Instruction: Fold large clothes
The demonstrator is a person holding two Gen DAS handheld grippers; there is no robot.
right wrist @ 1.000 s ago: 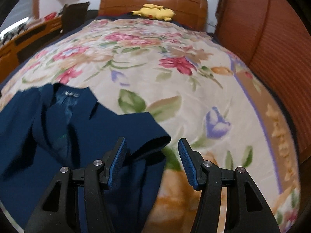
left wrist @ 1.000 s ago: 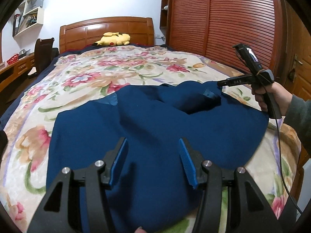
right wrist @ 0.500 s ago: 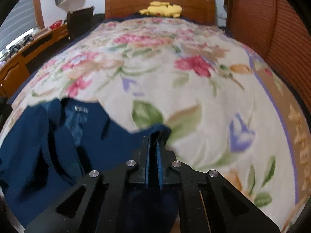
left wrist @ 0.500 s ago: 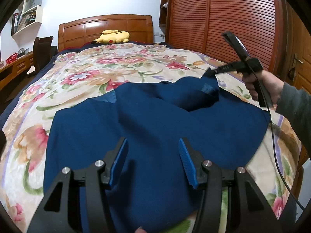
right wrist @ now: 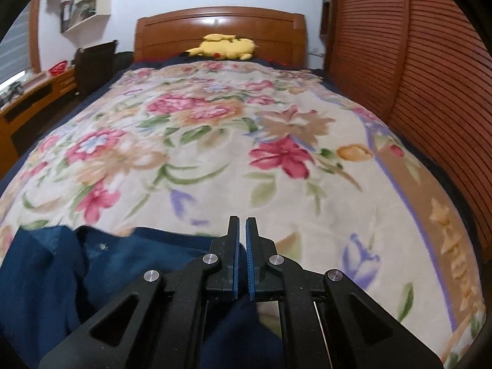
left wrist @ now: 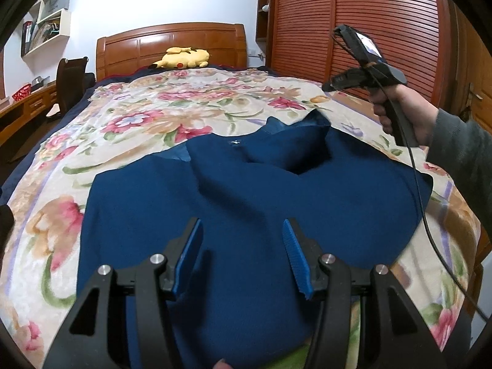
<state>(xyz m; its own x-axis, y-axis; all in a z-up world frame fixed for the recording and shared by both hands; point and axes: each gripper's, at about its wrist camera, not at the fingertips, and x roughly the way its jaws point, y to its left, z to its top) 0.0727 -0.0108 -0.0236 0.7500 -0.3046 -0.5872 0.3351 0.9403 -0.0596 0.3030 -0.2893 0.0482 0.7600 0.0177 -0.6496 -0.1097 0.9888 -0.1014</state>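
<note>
One second ago the right gripper (right wrist: 242, 224) stood with its jaws apart around the edge of the large dark blue woollen garment (left wrist: 246, 215). Now its blue pads are pressed together, and the person's hand (left wrist: 399, 113) carries it higher, in the upper right of the left wrist view. Half a second ago the tip visibly pinched a corner of the cloth. Now a strip of the cream floral bedspread (left wrist: 153, 117) shows between the tip and the raised blue corner just under it, so it seems that the cloth has slipped out, although the blurred right wrist view cannot confirm this. The garment lies spread over the lower half of the bed, and its upper right part is turned over on itself toward the middle. The left gripper (left wrist: 243, 255) has not moved: it hovers over the near part of the garment with its jaws apart and grips nothing. The fold of this side is probably only begun, and the corner may need a new grip.
</note>
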